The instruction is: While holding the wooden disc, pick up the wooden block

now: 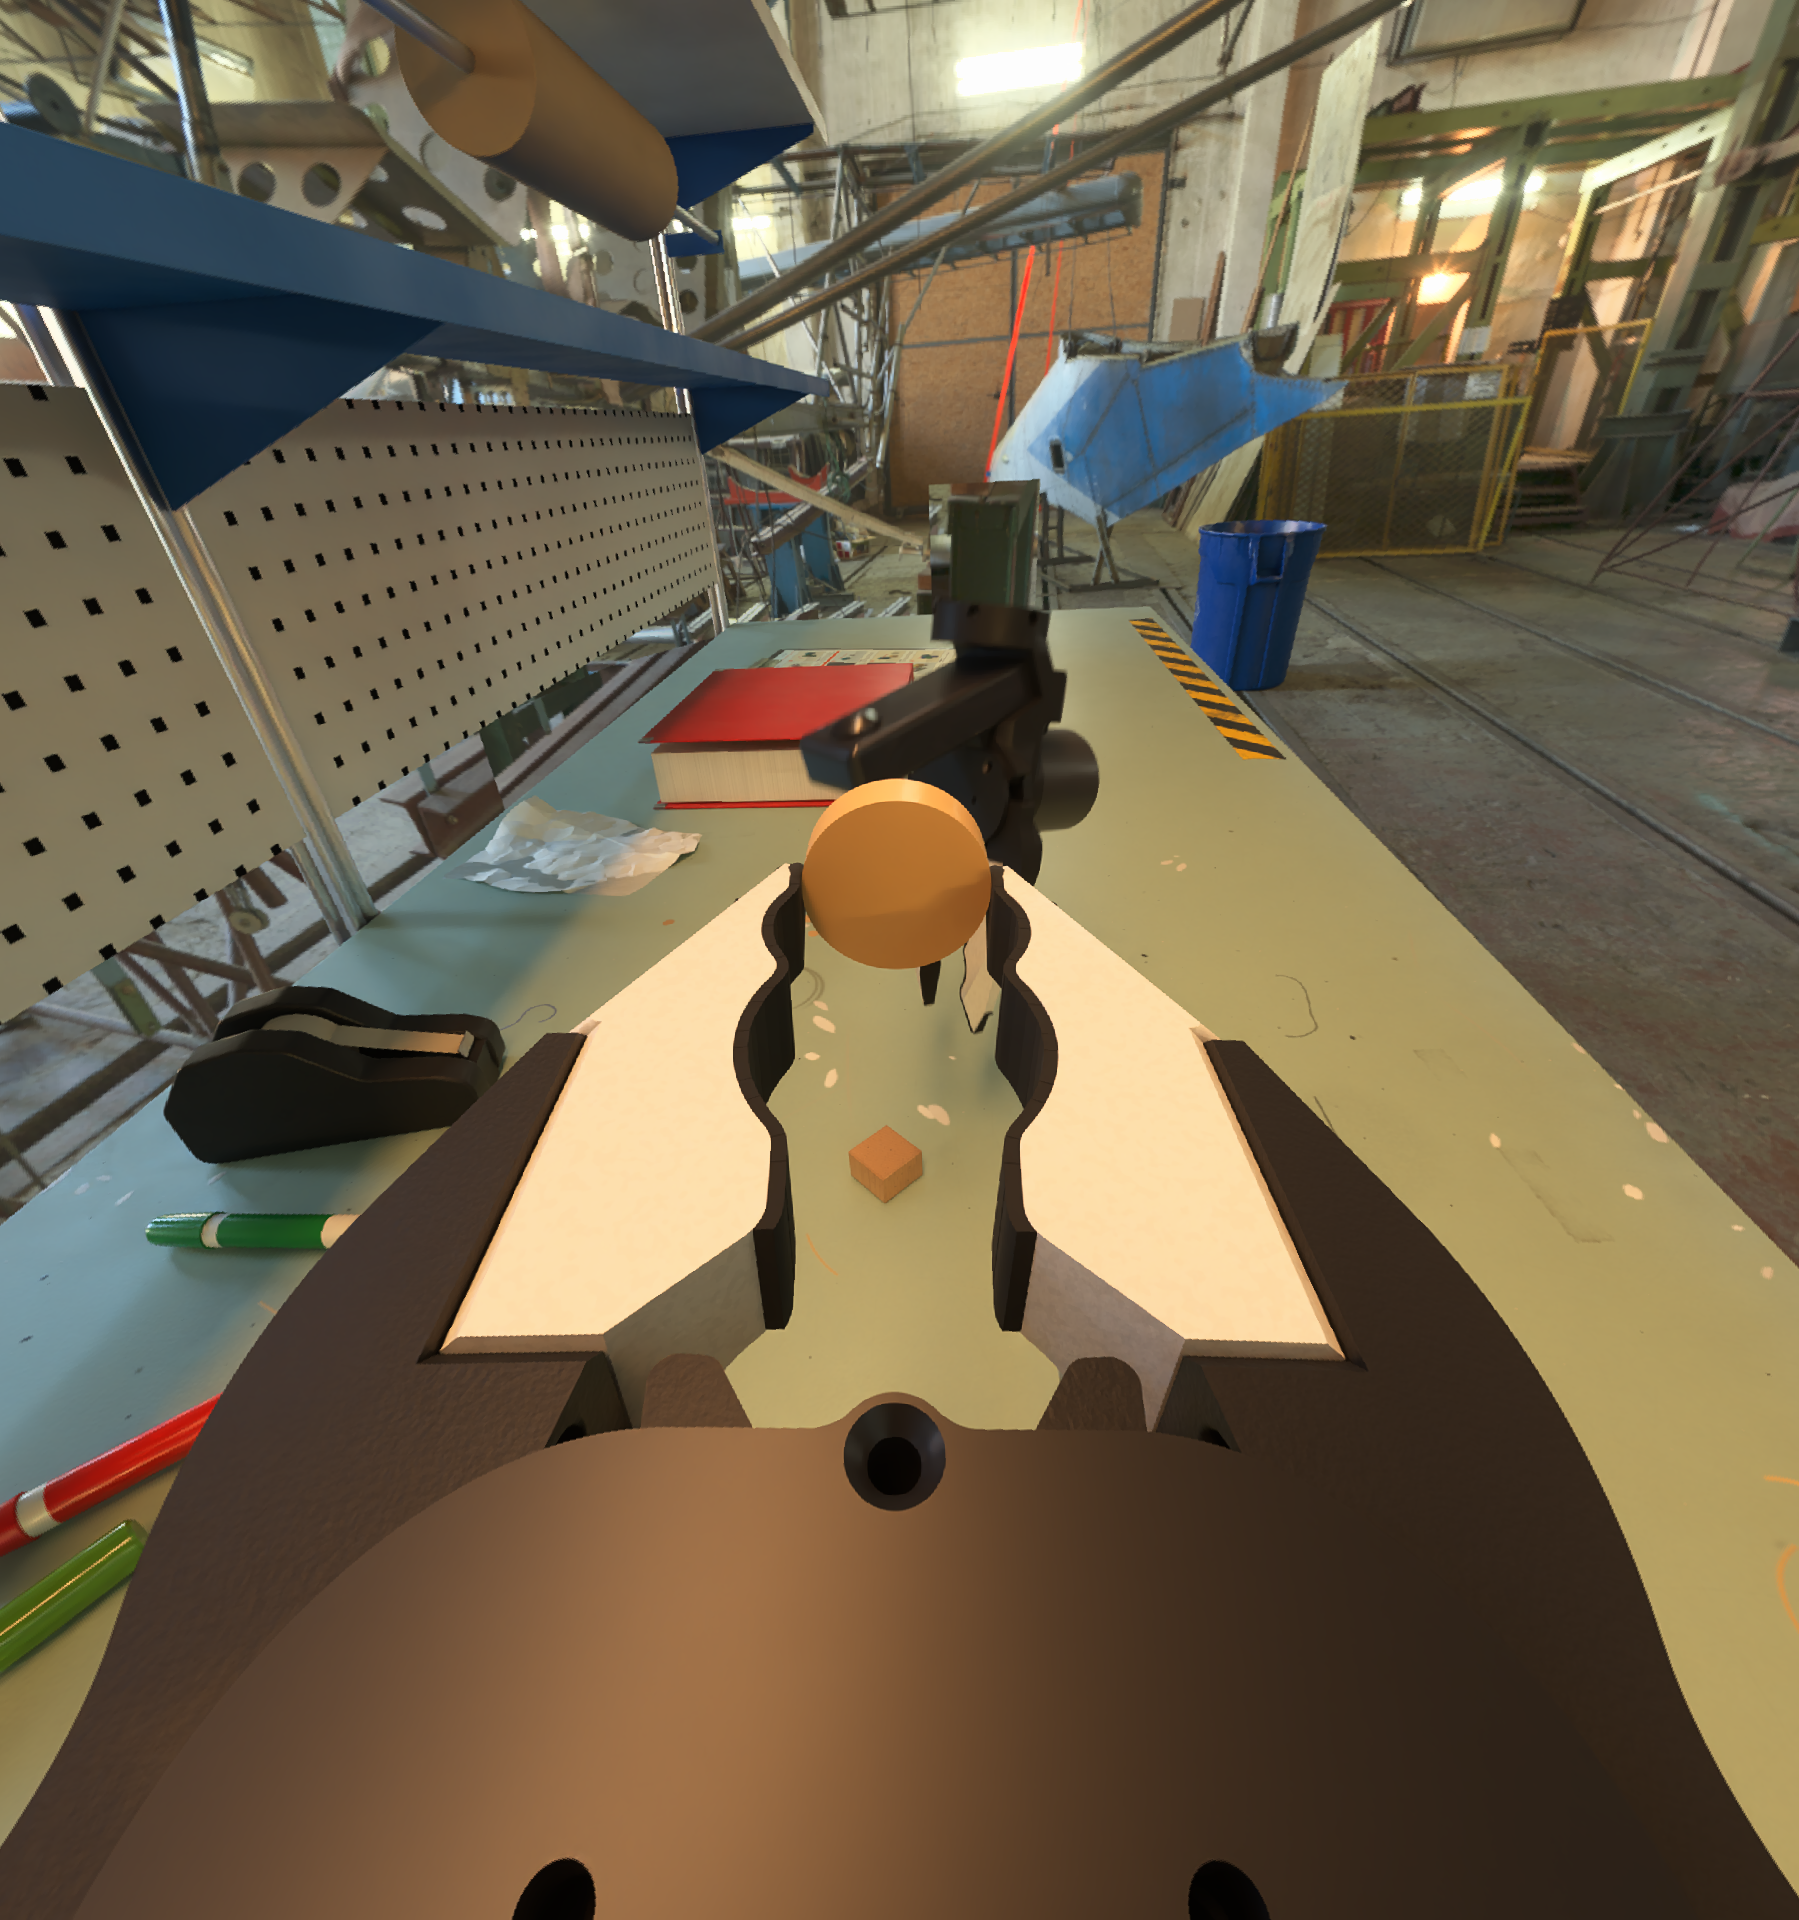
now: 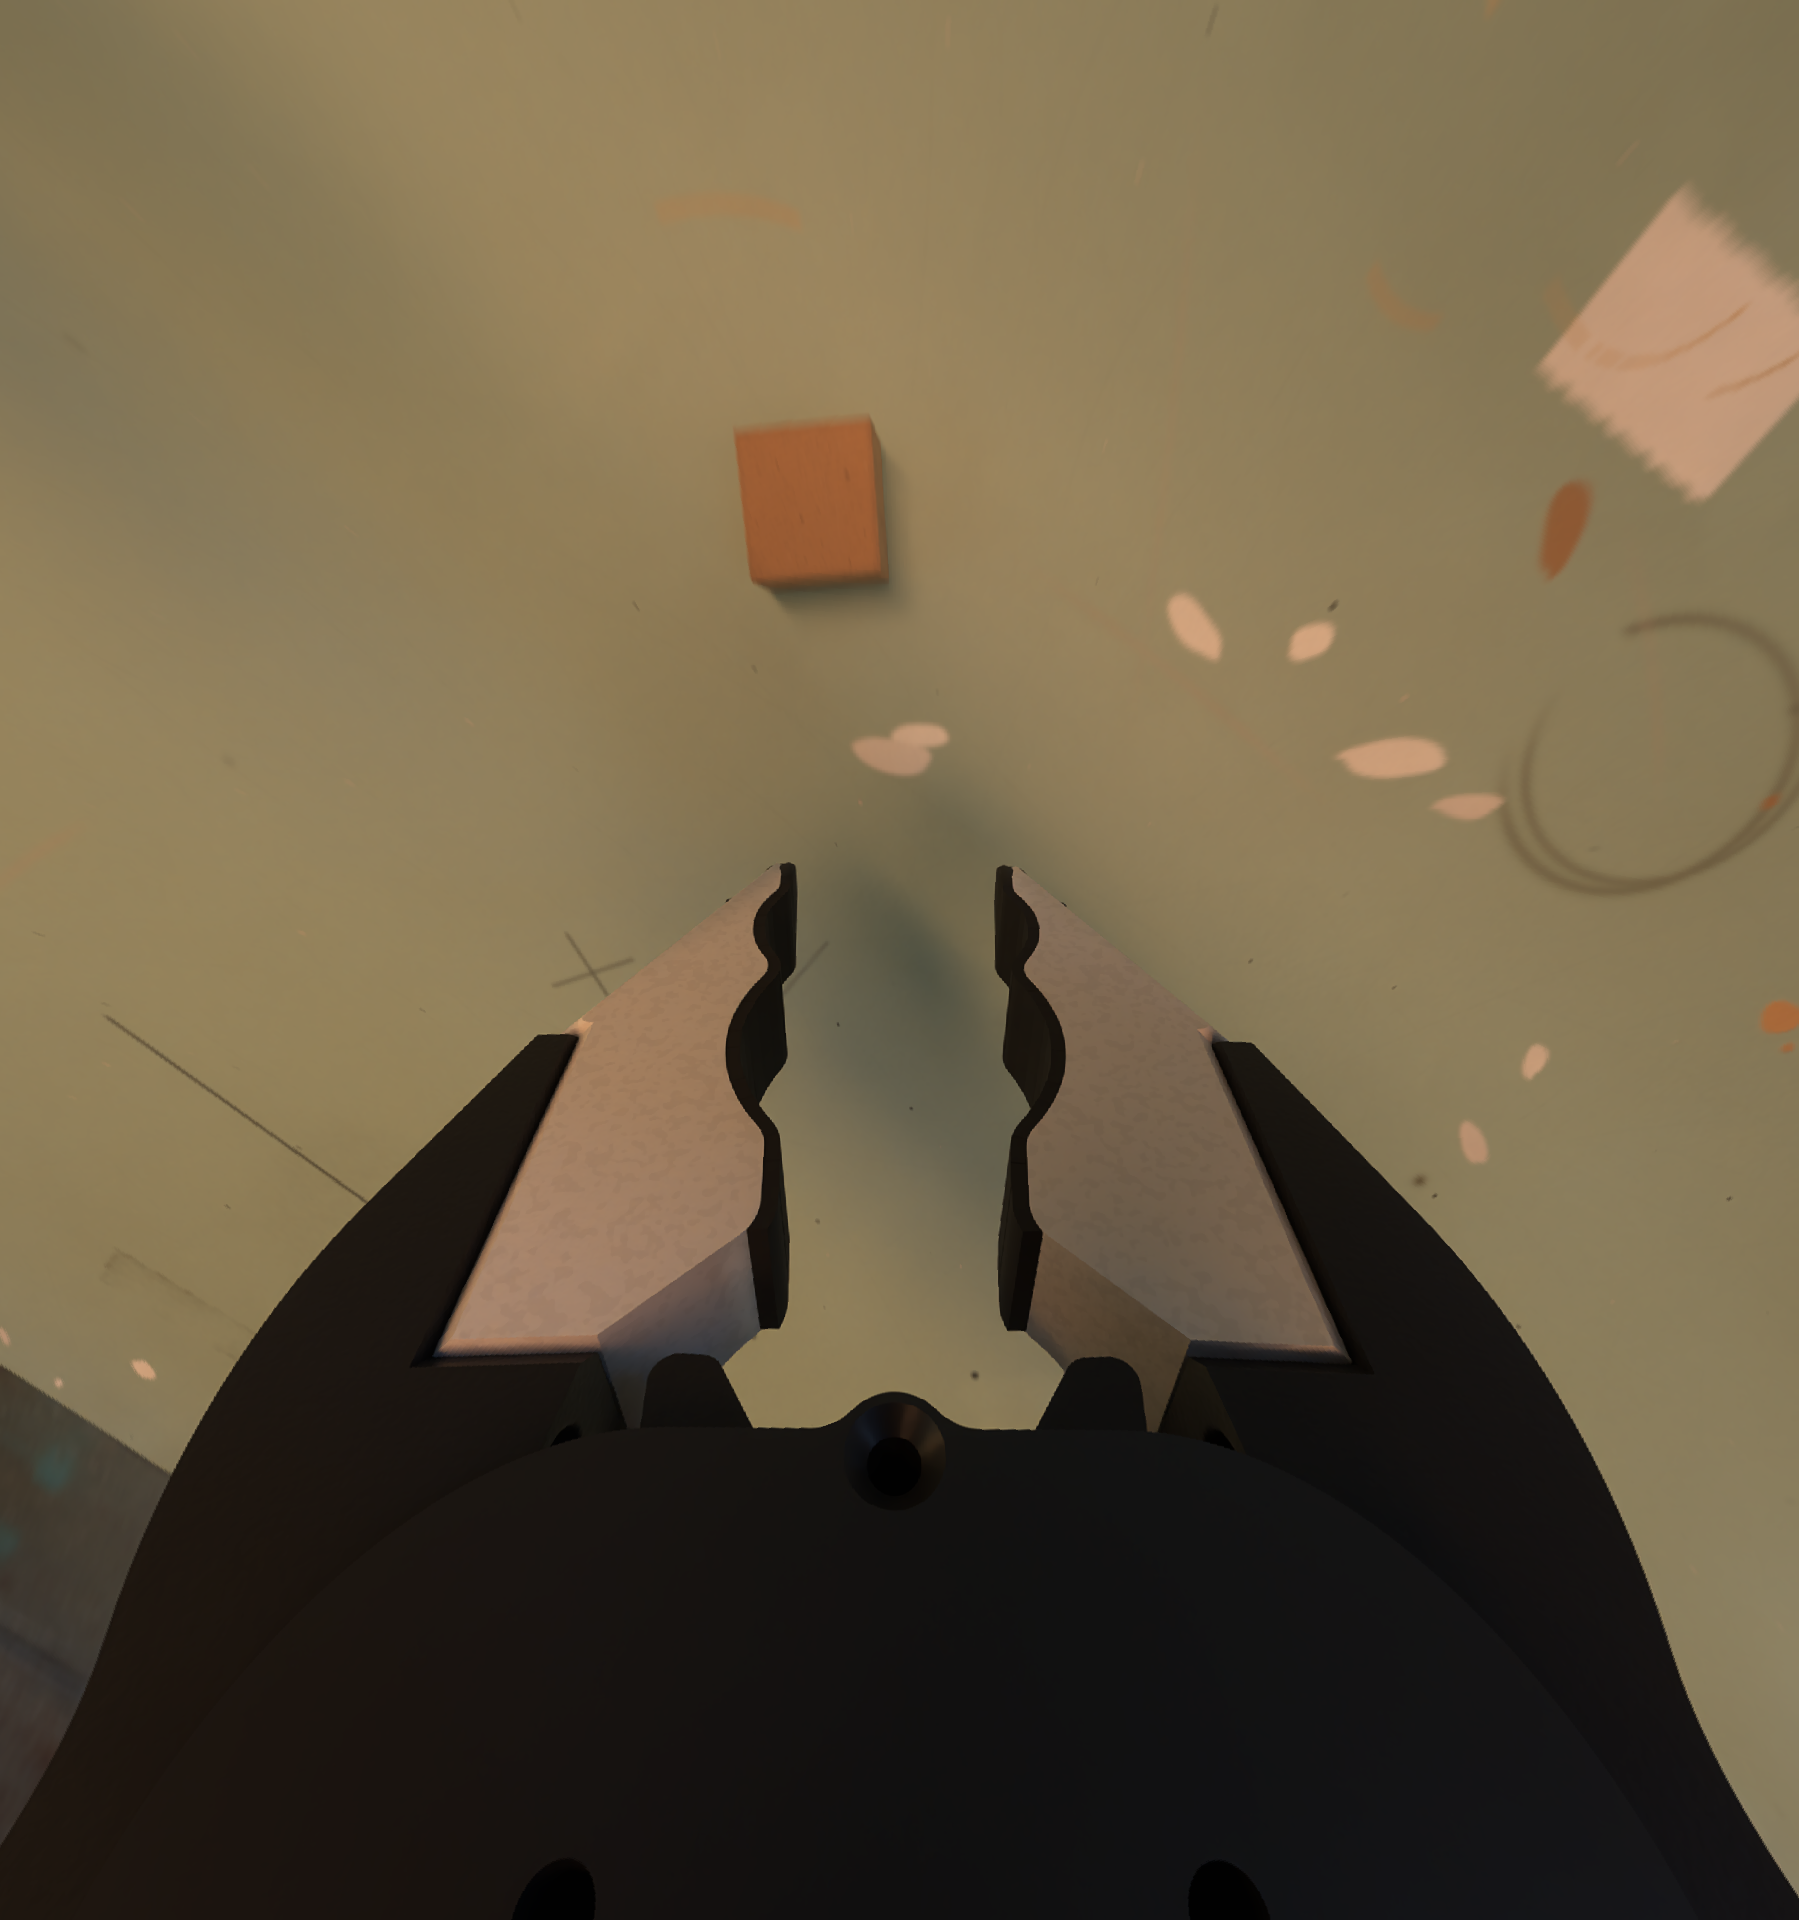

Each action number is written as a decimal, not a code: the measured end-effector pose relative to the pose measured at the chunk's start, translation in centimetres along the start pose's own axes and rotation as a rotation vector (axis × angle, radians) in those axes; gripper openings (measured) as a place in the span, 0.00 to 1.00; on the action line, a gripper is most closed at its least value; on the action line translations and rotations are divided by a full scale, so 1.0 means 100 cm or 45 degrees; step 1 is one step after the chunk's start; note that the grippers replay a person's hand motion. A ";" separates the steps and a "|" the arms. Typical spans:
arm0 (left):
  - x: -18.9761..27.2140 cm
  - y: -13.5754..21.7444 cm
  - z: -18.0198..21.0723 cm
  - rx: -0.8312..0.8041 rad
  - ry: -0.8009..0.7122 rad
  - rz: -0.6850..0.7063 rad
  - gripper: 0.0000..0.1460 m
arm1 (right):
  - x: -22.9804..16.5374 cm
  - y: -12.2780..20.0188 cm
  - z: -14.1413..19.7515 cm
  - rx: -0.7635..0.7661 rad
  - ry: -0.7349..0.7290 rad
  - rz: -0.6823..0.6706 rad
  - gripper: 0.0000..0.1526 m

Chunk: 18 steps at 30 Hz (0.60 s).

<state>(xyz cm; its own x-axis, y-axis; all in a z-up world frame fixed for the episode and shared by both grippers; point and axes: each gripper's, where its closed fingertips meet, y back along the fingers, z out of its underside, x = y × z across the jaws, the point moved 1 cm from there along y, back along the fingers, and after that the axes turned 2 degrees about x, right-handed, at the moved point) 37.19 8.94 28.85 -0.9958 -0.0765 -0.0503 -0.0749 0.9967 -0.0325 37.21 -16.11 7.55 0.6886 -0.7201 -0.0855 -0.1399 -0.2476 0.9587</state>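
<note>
wooden block [image 2: 812, 501] small orange-brown cube on table, left gripper [image 1: 895, 894] fingers clamped on wooden disc [image 1: 895, 875], right gripper [image 2: 895, 883] fingers apart

The wooden block [image 1: 886, 1162] lies on the table [image 1: 1394, 1143], below the wooden disc [image 1: 895, 878].

The pale green workbench [image 1: 1394, 1039] carries a wooden block [image 1: 886, 1162] at centre, with a red book [image 1: 760, 743], crumpled paper [image 1: 578, 847], tape dispenser [image 1: 334, 1070] and markers [image 1: 240, 1231] toward the left.
</note>
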 end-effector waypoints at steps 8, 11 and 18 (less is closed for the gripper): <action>0.002 0.001 0.000 0.002 0.029 0.033 0.24 | -0.007 -0.042 0.020 -0.307 0.102 0.000 0.32; 0.002 0.001 0.000 0.000 0.029 0.036 0.24 | 0.005 -0.043 0.023 -0.330 0.113 0.096 0.33; 0.003 -0.002 0.004 -0.020 0.039 0.052 0.24 | 0.036 -0.037 0.012 -0.245 0.100 0.314 0.34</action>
<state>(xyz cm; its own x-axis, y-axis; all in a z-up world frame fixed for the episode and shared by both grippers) 36.93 8.75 28.47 -0.9992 -0.0351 -0.0205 -0.0348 0.9993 -0.0156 39.37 -18.60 3.40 0.7043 -0.6892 0.1700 -0.1777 0.0607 0.9822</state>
